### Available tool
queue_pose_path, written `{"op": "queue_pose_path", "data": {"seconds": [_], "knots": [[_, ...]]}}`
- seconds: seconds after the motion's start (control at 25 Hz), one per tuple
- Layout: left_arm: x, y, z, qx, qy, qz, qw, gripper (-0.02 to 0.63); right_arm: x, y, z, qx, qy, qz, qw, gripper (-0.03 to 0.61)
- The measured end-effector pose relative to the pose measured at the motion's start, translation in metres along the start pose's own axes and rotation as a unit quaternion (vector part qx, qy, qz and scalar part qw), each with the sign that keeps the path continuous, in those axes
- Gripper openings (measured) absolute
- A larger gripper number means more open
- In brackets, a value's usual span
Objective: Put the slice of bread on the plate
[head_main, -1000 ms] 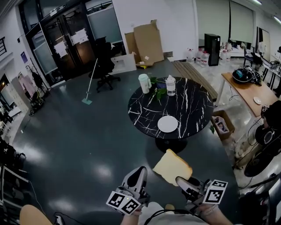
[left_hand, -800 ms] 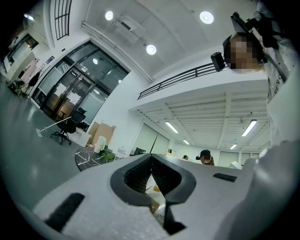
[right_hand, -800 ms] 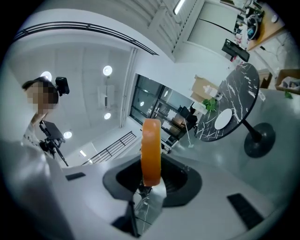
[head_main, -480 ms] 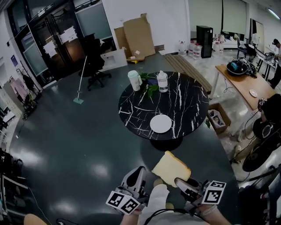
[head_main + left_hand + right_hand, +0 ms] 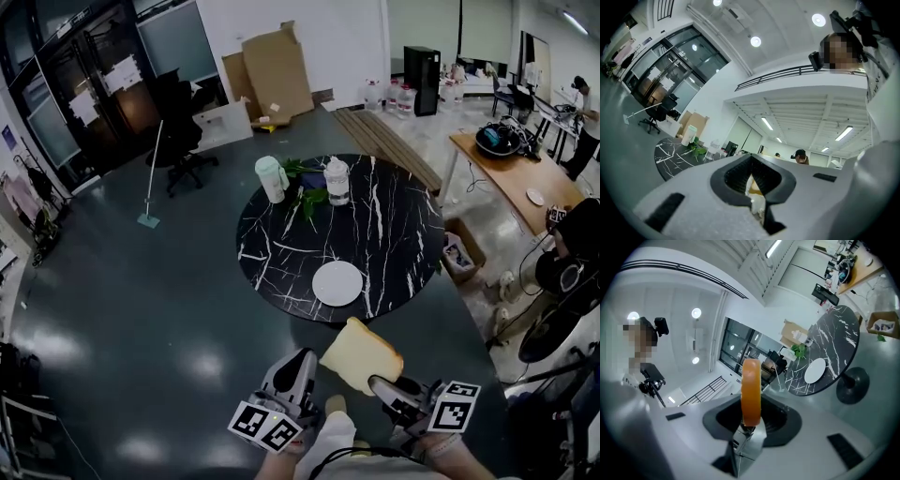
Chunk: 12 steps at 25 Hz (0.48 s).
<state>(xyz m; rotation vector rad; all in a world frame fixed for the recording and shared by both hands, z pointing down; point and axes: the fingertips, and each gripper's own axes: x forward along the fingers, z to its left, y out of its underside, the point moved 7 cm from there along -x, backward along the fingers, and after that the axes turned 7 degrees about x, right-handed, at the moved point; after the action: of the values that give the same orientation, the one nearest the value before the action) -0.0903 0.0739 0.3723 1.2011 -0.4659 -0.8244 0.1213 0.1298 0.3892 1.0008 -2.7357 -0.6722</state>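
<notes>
Clamped by one edge between the jaws of the right gripper (image 5: pixel 382 385), the slice of bread (image 5: pixel 361 356) is held low in the centre of the head view, over the dark floor and just below the near rim of the round black marble table (image 5: pixel 255 251). In the right gripper view the slice (image 5: pixel 751 391) is seen edge-on and upright, with its crust toward the camera and the jaws parted only as far as its thickness.

The white plate (image 5: pixel 337 283) is seen bare on the near part of the tabletop, above the bread in the frame and apart from it. In the right gripper view the plate (image 5: pixel 815 371) is found to the right of centre.

The left gripper (image 5: pixel 296 371) is carried at the lower centre-left of the head view, beside the bread. Its jaws are drawn together to a thin slit, and nothing is gripped between them.

A pale cup (image 5: pixel 271 178), a clear jar (image 5: pixel 337 180) and some green leaves (image 5: pixel 311 199) are set at the table's far side.
</notes>
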Motion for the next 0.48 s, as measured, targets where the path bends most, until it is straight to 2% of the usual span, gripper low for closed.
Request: {"op": "queue_pose_path", "data": {"seconds": [0.12, 0.48], "knots": [[0.016, 0.003, 0.017, -0.015, 0.000, 0.005, 0.9999, 0.008, 0.015, -0.010, -0.007, 0.002, 0.007, 0.001, 1.000, 0.092], [0.060, 0.000, 0.061, -0.015, 0.013, 0.017, 0.9996, 0.008, 0.051, -0.038, -0.036, 0.019, 0.028, -0.015, 0.999, 0.092]]}}
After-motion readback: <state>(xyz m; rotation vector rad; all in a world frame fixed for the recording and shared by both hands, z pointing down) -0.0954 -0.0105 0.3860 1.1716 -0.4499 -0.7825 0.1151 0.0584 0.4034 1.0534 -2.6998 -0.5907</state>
